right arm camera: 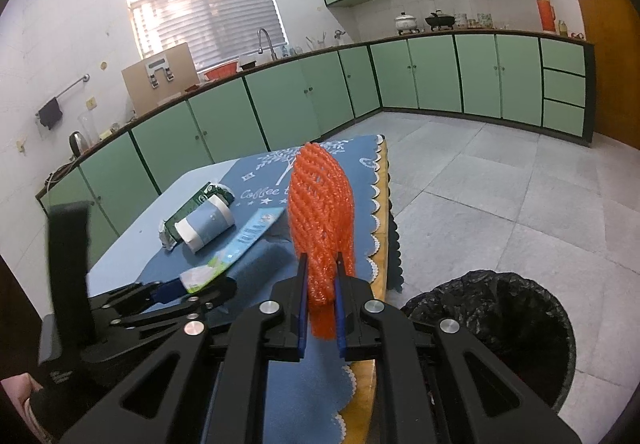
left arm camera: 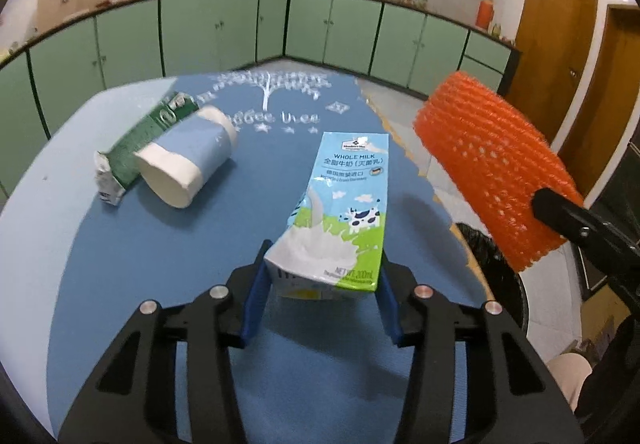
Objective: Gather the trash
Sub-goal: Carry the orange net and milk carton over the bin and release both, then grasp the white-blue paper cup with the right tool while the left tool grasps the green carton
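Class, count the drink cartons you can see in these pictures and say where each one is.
2. The milk carton is held in the left tongs; the green carton lies on the table beside the paper cup.

Left wrist view: sits low behind the left hand-held gripper (left arm camera: 324, 276), looks forward and down across the bench (left arm camera: 120, 244), close to it, toward the corner cabinets (left arm camera: 224, 28). Right wrist view: higher, beside the bench's right edge, faces the window (right arm camera: 204, 0). Shared: bench top, milk carton (left arm camera: 340, 212), orange foam net (right arm camera: 320, 204), cabinets.
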`<action>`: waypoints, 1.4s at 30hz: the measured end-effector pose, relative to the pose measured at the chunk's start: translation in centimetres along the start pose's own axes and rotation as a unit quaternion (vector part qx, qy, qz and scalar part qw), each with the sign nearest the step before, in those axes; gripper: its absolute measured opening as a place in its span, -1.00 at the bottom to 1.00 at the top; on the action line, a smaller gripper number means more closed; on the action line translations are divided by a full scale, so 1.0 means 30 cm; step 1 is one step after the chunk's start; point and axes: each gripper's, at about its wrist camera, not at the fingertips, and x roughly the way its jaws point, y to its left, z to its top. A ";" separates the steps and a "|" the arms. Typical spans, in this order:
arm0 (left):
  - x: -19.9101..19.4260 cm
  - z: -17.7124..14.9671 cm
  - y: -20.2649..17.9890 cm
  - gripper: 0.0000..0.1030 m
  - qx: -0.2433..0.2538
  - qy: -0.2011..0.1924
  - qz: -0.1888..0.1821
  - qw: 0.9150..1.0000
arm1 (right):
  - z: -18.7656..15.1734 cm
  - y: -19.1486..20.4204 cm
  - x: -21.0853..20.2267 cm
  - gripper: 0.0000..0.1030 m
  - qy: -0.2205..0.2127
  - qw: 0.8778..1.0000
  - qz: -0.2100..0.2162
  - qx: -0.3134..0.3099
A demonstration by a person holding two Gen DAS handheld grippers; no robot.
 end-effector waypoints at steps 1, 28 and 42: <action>-0.021 0.001 -0.010 -0.13 0.001 -0.009 0.003 1.000 | 0.000 -0.004 -0.005 -0.79 -0.002 1.000 -0.002 0.000; 0.096 -0.022 -0.600 -0.09 0.077 0.027 -0.131 0.988 | -0.081 -0.479 -0.222 -0.66 0.015 0.985 -0.161 0.064; 0.061 0.039 -0.519 0.04 0.054 0.002 -0.124 0.991 | -0.061 -0.473 -0.221 0.00 0.006 0.985 -0.160 0.064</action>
